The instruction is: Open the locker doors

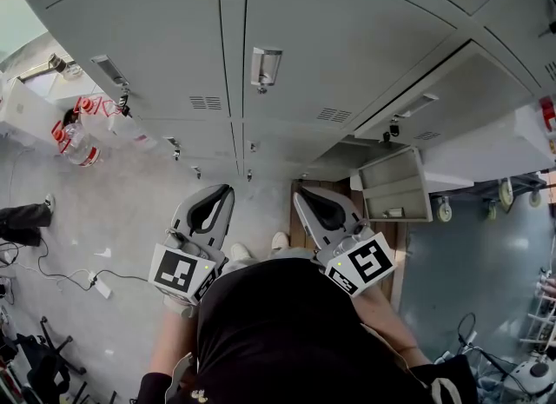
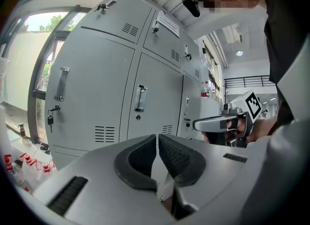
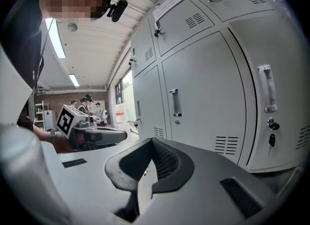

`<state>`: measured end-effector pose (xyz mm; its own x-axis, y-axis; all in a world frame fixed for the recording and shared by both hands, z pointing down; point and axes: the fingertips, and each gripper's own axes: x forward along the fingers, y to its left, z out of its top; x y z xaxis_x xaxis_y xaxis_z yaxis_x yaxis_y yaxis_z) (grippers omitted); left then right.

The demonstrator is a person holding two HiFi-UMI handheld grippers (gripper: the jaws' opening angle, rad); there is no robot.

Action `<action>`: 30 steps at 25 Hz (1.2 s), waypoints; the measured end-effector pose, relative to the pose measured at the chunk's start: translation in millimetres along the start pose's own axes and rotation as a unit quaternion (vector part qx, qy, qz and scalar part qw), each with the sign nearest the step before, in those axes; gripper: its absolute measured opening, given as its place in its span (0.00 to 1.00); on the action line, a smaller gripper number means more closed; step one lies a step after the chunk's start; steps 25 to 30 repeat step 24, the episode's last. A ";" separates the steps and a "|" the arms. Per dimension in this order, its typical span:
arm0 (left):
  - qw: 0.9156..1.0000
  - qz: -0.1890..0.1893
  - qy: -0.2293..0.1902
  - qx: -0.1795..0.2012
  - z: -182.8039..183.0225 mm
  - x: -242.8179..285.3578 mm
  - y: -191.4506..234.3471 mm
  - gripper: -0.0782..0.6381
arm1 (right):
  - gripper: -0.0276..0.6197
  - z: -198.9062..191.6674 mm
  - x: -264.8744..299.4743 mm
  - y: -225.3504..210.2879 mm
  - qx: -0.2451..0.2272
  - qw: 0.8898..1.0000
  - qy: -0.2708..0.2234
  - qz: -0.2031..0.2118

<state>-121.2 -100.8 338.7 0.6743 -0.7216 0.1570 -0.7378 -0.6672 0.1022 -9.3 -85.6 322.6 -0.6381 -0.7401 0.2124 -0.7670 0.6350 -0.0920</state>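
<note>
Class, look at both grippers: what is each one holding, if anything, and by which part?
Nothing is held: the left gripper and the right gripper are both shut and empty.

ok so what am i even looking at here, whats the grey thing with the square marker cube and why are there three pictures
There is no robot here. A person holds a two-jaw hand tool, a gripper, in each hand. The marker cubes are part of those grippers.

The head view comes from a camera on the person's head, looking steeply down. It shows the left gripper and the right gripper pointing toward a wall of grey lockers.

The other two pictures come from a camera riding on each gripper, looking along its own jaws. In both, the jaws are closed together with nothing between them, so nothing is held.

Most locker doors are shut; one door low on the right stands open. On the floor at the left lie bottles with red labels.
</note>
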 end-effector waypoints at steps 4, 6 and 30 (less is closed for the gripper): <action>1.000 -0.007 -0.005 0.007 -0.5 0.7 -6.6 0.14 | 0.09 -2.9 -2.3 1.2 -0.006 1.000 0.005 0.003; 1.000 -0.010 -0.006 0.006 -2.3 1.2 -10.1 0.14 | 0.09 -4.2 -4.9 -2.2 0.007 1.000 0.003 0.001; 1.000 -0.016 -0.006 0.005 -1.7 13.8 -39.3 0.14 | 0.09 -15.4 -35.0 -27.6 0.027 1.000 0.003 -0.012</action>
